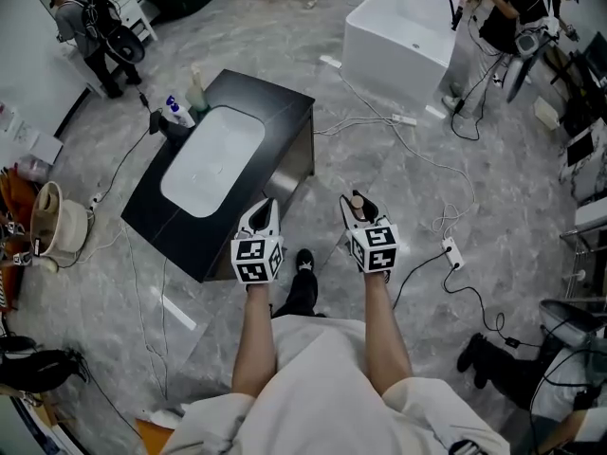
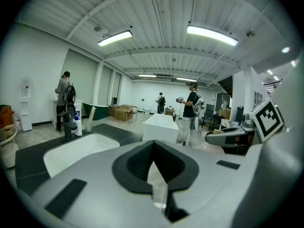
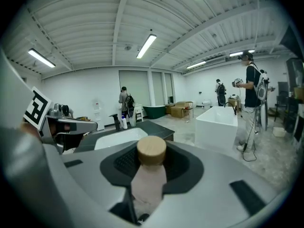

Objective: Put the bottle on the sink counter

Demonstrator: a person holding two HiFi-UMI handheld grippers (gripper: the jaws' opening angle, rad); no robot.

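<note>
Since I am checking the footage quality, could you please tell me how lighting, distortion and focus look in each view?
Head view: even, soft light, no hard shadow by the sink counter, edges bowed. Left gripper view: round black border, ceiling lamps blown out white, straight lines curved. Right gripper view: same fisheye bend; the near bottle looks slightly soft.

One wood-capped bottle, two claws, one sink counter.
</note>
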